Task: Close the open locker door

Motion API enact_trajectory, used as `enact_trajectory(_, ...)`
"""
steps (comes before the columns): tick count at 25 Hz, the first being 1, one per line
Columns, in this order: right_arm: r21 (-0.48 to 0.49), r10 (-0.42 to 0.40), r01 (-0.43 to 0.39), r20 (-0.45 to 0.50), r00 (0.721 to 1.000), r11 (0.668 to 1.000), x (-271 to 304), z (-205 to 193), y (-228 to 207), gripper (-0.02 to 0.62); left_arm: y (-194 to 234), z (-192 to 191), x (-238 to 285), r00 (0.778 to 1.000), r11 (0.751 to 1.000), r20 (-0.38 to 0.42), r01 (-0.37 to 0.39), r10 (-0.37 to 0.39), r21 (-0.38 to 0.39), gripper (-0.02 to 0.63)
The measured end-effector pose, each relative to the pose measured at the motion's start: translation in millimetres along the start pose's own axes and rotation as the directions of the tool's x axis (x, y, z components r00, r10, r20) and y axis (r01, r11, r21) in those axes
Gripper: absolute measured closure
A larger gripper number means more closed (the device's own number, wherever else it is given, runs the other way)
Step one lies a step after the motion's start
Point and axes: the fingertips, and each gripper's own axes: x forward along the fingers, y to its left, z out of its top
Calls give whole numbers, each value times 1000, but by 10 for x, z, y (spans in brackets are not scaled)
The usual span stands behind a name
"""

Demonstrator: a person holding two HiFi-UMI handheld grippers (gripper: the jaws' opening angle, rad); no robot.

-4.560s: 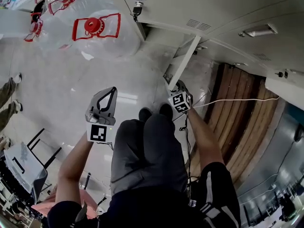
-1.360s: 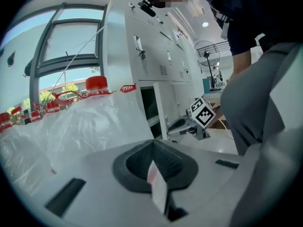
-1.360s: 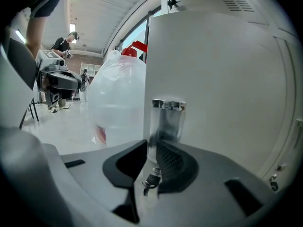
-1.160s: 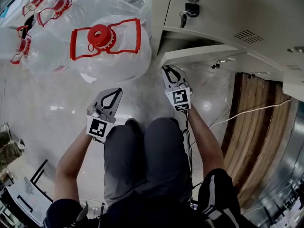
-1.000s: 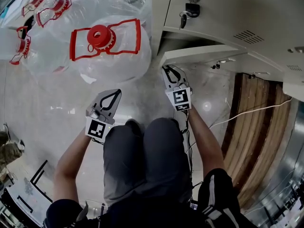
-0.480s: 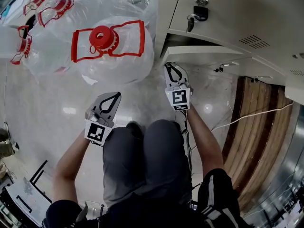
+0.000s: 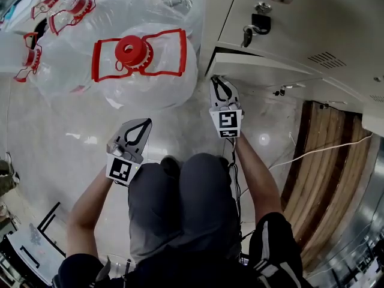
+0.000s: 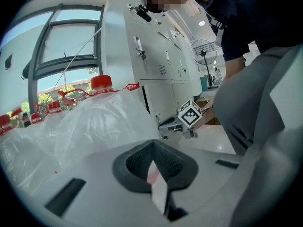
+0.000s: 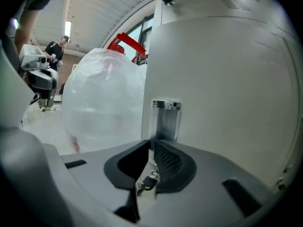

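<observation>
Right gripper view: right gripper (image 9: 151,144) has its jaws drawn together with nothing clamped. The tips sit just beside the metal latch plate (image 9: 165,118) on the locker door (image 9: 222,79); whether they touch it cannot be made out. Left gripper view: left gripper (image 8: 152,145) is likewise closed and empty, held in the air by the knee. Head view count: two grippers, one locker door ajar, one key bunch (image 7: 255,26) hanging on the closed door above it, and at least four red-capped water bottles (image 7: 135,53) in clear bags at left. Against the earliest frame, the door then jutted straight out from the lockers and now lies nearly flush, with a narrow dark gap left. The right gripper has followed its free edge inward; the left sits much as before.
</observation>
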Motion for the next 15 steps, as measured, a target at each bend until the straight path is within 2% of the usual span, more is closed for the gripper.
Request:
enact_trajectory(4,46,-9,9,12,1000,999,35,15,-27,557,36,-31,-7,1000,1000,-5,-4,4,0,601)
enact_trajectory(15,-5,-78,78,2,997,997,119,33,-80,556,57,-112,-72,1000,1000,-6,-17,17,-18,601)
